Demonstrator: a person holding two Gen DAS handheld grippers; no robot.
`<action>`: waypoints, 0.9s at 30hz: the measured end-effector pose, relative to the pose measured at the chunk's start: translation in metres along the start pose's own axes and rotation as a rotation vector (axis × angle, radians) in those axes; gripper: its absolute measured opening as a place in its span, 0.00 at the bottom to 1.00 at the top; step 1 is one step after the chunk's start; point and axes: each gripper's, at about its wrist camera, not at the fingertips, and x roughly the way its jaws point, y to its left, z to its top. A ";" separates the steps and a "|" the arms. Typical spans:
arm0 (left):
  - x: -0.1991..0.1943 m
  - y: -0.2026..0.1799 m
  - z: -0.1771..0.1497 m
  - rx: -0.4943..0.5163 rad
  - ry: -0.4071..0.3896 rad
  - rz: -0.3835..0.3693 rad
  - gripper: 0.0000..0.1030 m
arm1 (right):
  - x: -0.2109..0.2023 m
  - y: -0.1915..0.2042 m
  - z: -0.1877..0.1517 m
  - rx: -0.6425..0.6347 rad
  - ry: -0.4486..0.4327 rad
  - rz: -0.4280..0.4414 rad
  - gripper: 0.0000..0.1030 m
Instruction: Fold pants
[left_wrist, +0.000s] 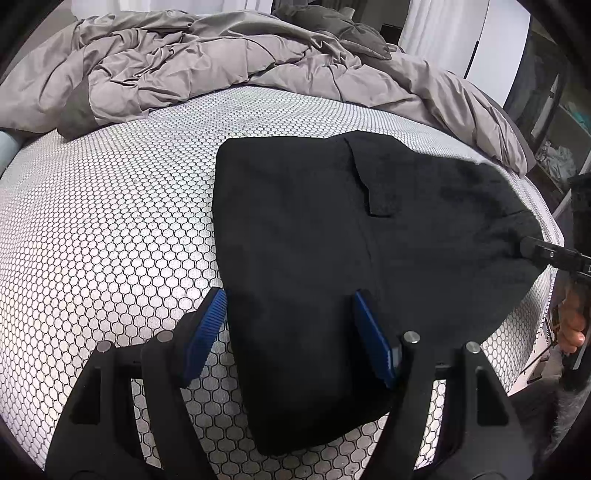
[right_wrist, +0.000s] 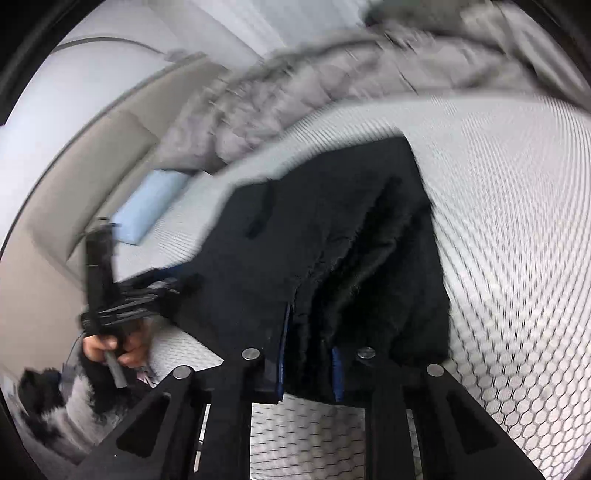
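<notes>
While the left gripper (left_wrist: 290, 332) is held with its jaws spread wide, one blue pad (left_wrist: 205, 332) is seen over the bare mattress (left_wrist: 110, 221) and the other over the near part of the black pants (left_wrist: 314, 229), with nothing clamped between them. Nothing is gripped there. At the right gripper (right_wrist: 308, 373) the jaws are drawn in on a thick bunch of the pants' fabric, which is pinched between the two blue-edged fingers (right_wrist: 280, 354); that view is blurred. Beyond the jaws, the pants are laid folded on the honeycomb-patterned mattress, toward its right edge in the left wrist view, with a pocket flap (left_wrist: 373, 181) shown on top. A crumpled grey duvet (left_wrist: 184, 62) is heaped along the far side of the mattress. A light blue pillow (right_wrist: 147, 210) is seen near the mattress edge.
</notes>
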 end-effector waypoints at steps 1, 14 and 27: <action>0.001 0.001 0.000 0.002 0.002 -0.002 0.65 | -0.001 -0.001 -0.001 -0.007 -0.007 0.002 0.17; 0.020 0.035 0.000 -0.197 0.080 -0.156 0.66 | -0.015 -0.050 0.007 0.204 -0.025 -0.140 0.68; 0.030 0.070 0.026 -0.288 0.036 -0.181 0.34 | 0.034 -0.018 -0.010 0.136 0.029 -0.125 0.38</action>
